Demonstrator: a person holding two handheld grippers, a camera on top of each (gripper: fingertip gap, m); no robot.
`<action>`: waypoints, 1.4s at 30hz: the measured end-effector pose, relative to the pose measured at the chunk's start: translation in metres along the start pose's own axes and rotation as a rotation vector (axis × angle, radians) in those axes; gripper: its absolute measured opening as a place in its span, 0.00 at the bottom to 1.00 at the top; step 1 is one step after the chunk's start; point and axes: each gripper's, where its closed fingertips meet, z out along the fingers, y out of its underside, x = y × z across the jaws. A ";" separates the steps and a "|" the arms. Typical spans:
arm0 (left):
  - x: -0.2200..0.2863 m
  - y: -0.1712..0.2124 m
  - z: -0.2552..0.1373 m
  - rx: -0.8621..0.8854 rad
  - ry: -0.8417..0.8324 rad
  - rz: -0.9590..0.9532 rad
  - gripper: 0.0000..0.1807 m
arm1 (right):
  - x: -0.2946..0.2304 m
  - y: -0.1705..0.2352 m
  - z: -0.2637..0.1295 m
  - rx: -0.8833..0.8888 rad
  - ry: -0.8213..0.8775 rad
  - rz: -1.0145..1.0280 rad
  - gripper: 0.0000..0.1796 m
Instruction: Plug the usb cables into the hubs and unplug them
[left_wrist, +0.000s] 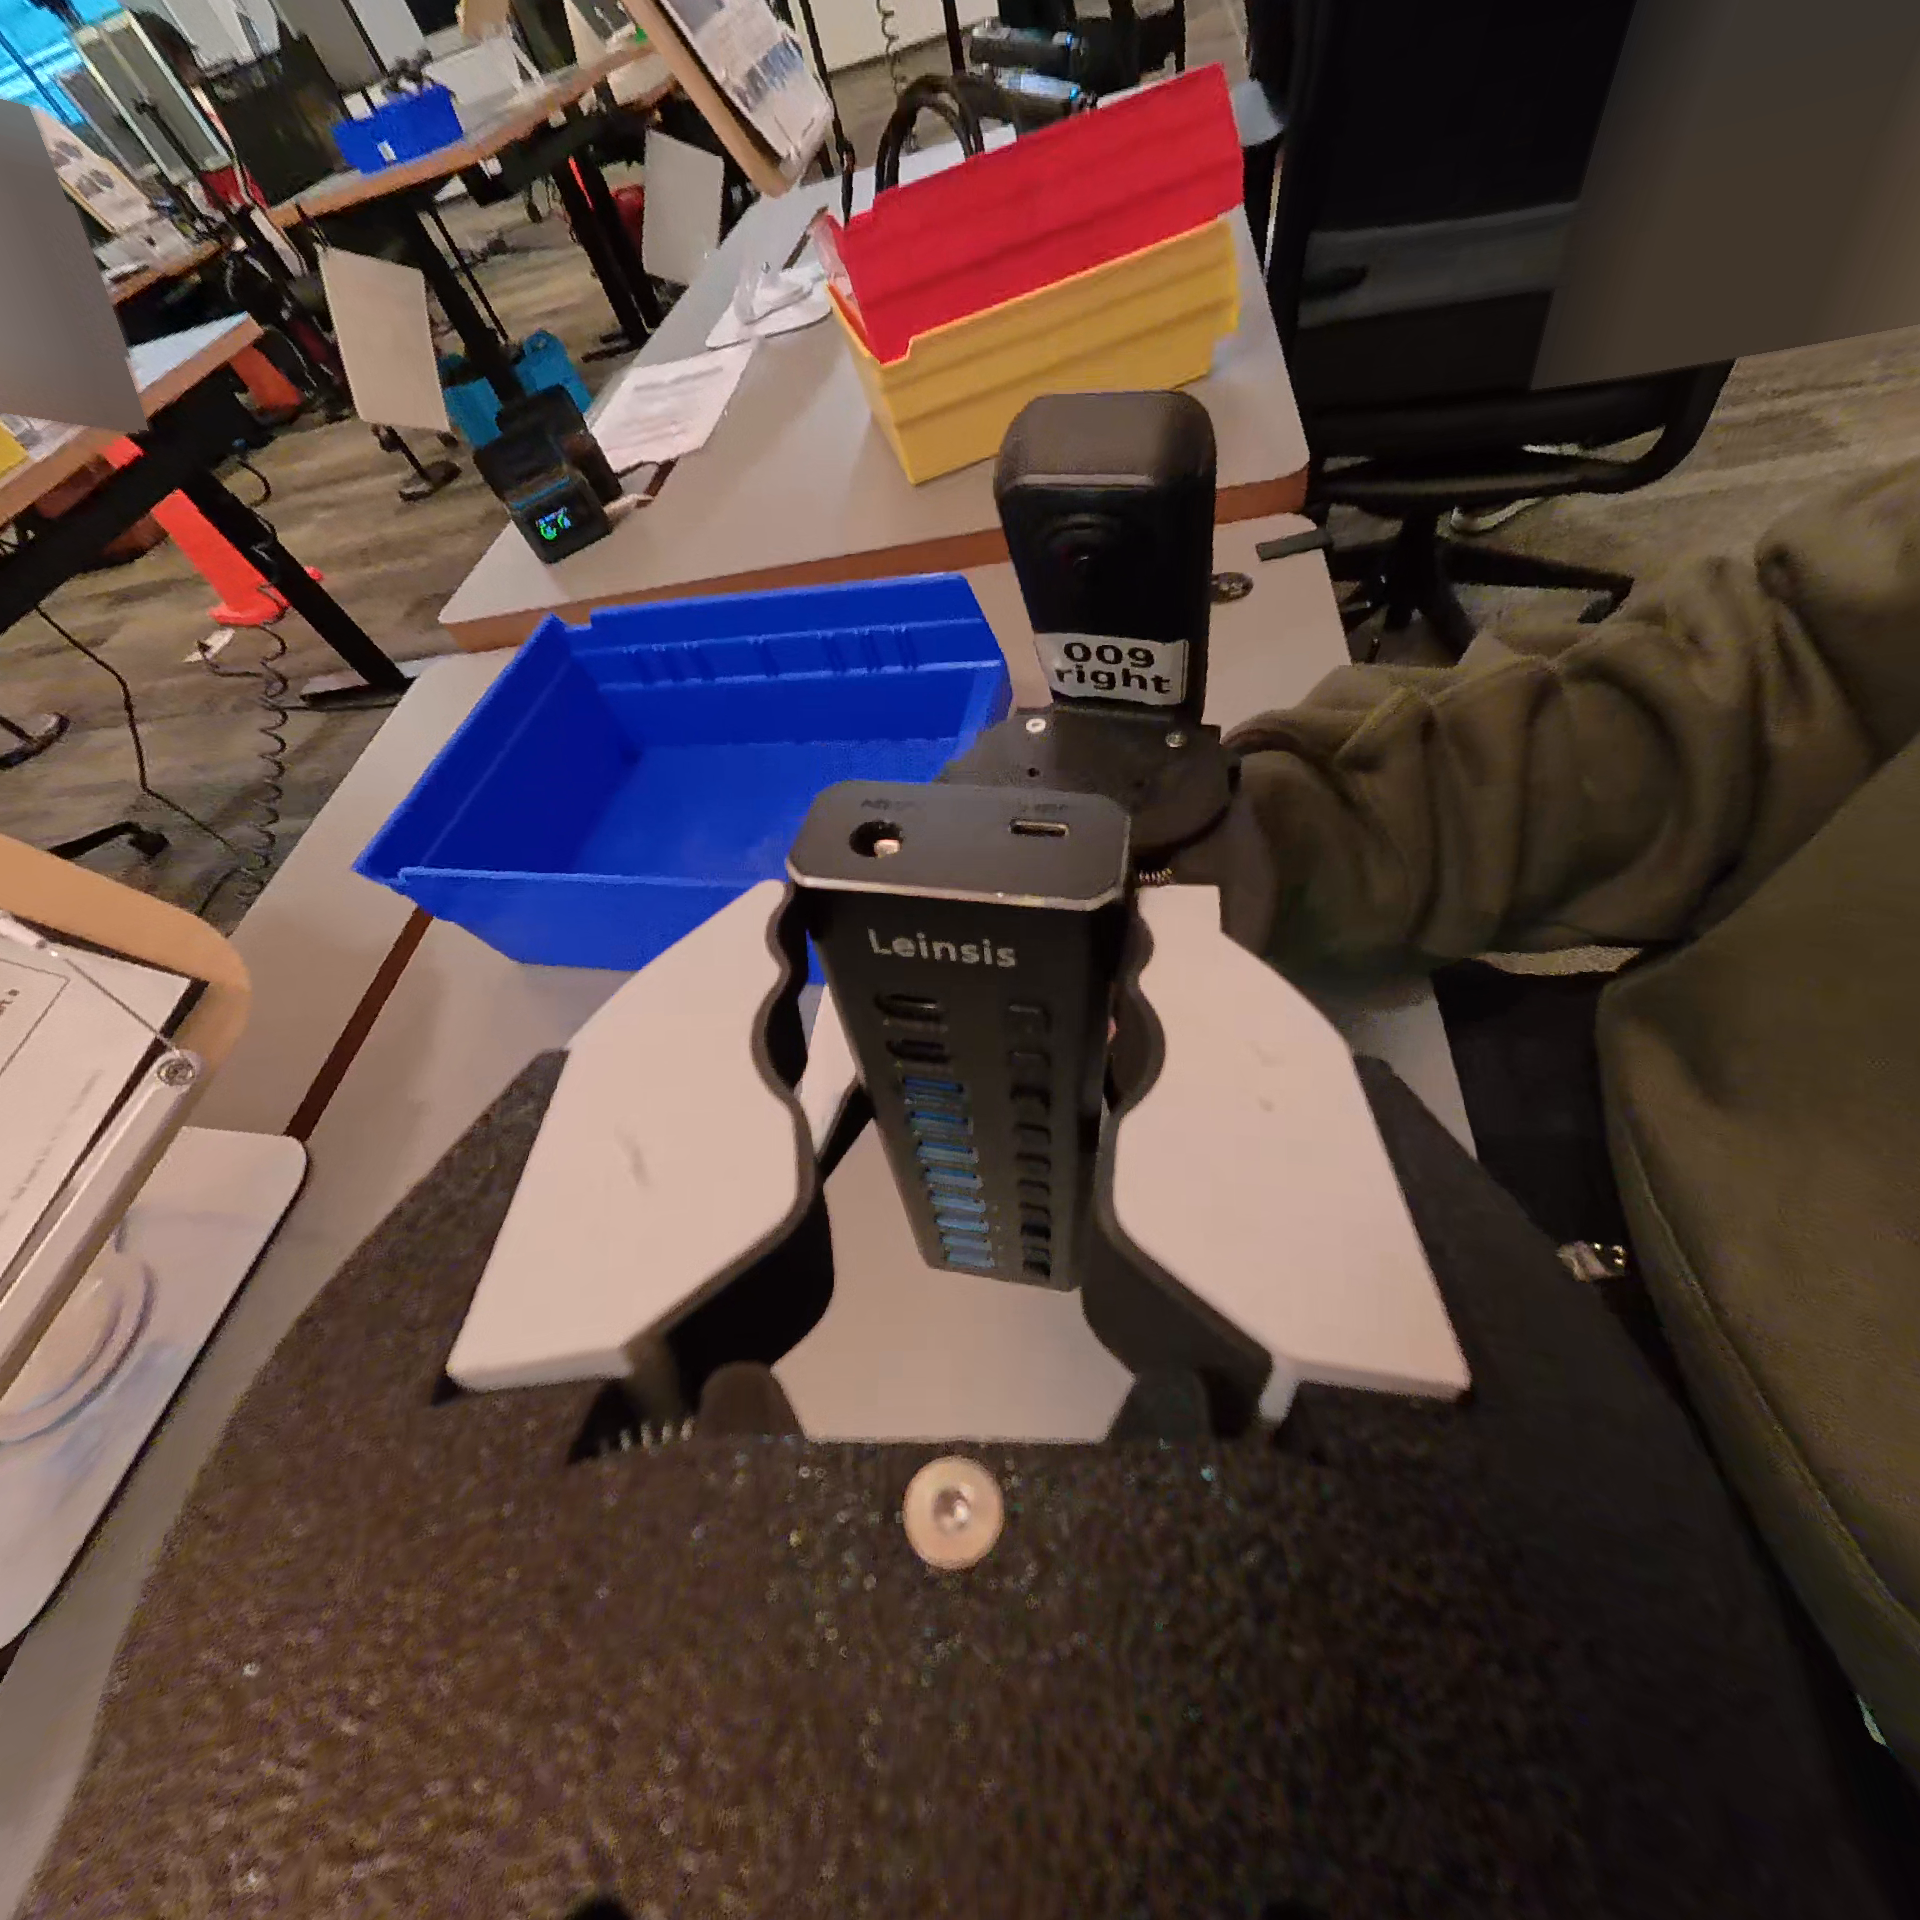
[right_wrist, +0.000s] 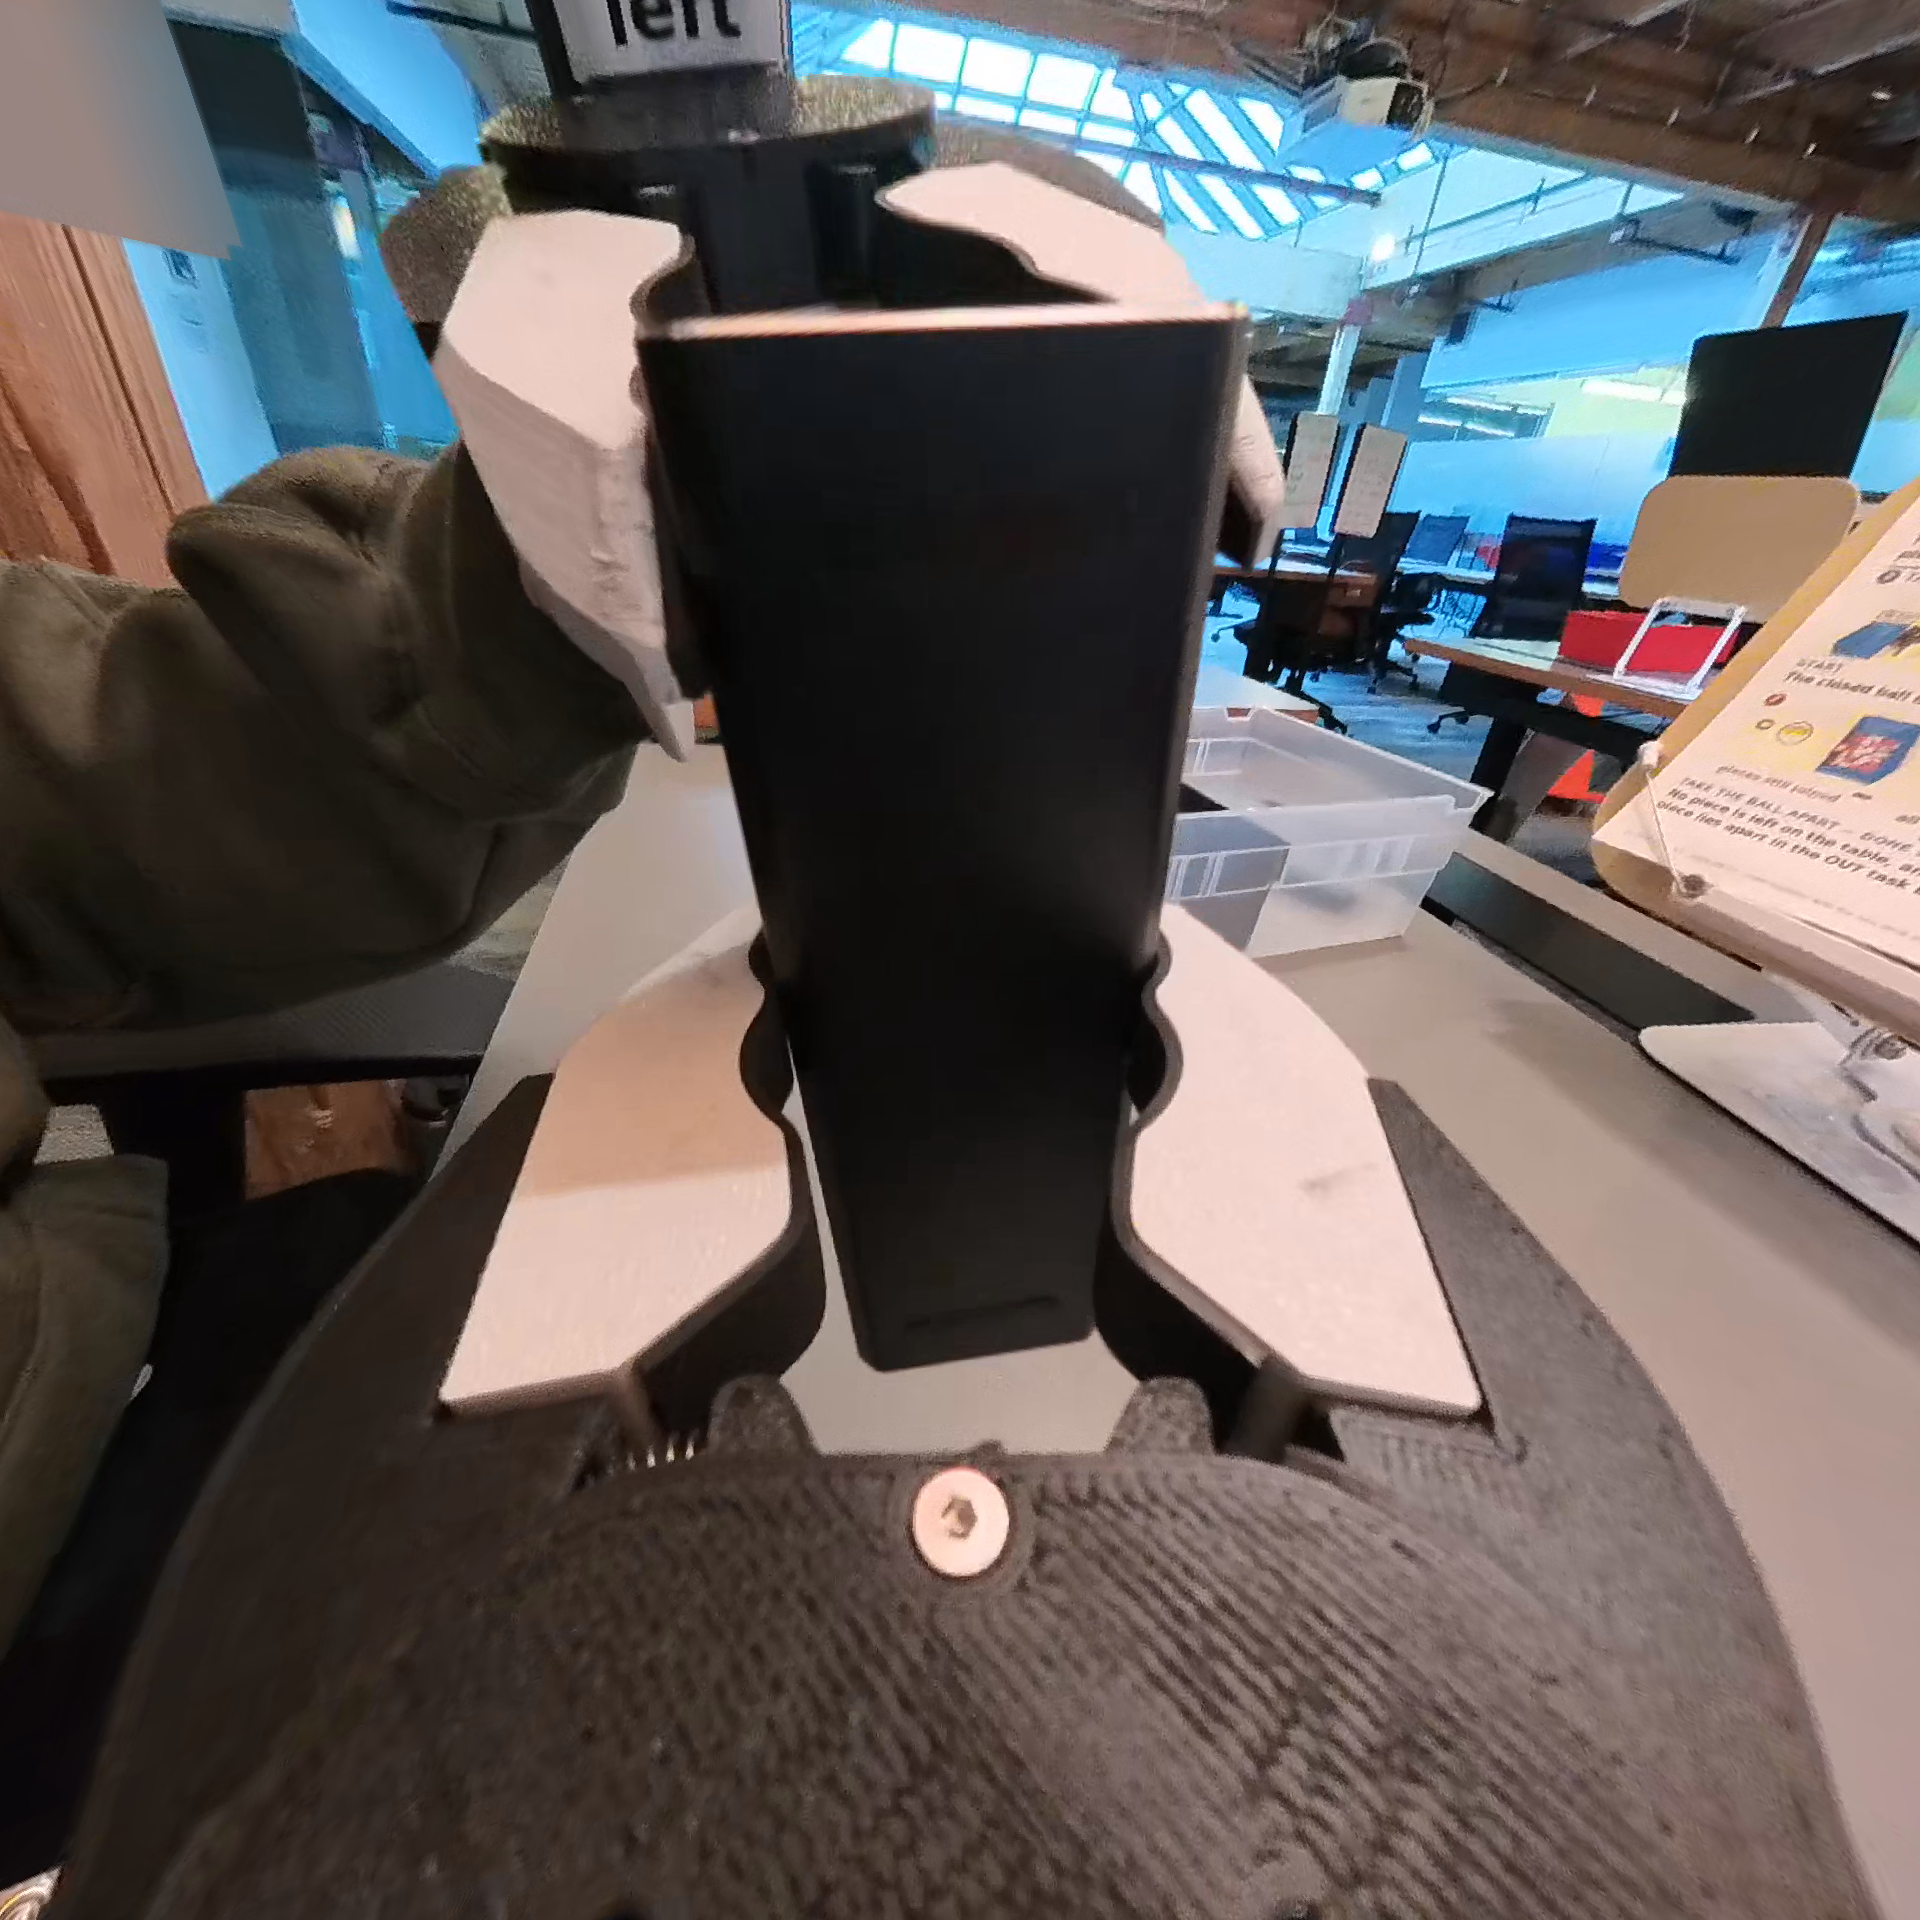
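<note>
A black USB hub with a row of blue ports is held in the air between both grippers. My left gripper is shut on its sides, ports facing this camera. The right gripper's camera mount rises just behind the hub; its fingers are hidden there. In the right wrist view the hub's plain back faces me. My right gripper is shut on its near part. The left gripper's white fingers clamp the far end. No USB cable is in view.
An empty blue bin sits on the grey table beyond the hub. Stacked red and yellow bins stand farther back. A clear bin and an instruction board stand to the right. A green sleeve holds the right gripper.
</note>
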 end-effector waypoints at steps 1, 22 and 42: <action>0.000 0.001 0.000 -0.003 0.000 0.002 0.31 | 0.000 0.000 0.000 0.004 0.002 0.001 0.35; -0.017 0.012 -0.006 -0.034 -0.031 -0.130 0.31 | 0.014 0.014 -0.004 0.090 0.010 0.115 0.35; -0.008 0.028 0.004 -0.059 0.020 -0.109 0.31 | 0.004 0.038 -0.003 0.082 -0.062 0.126 0.34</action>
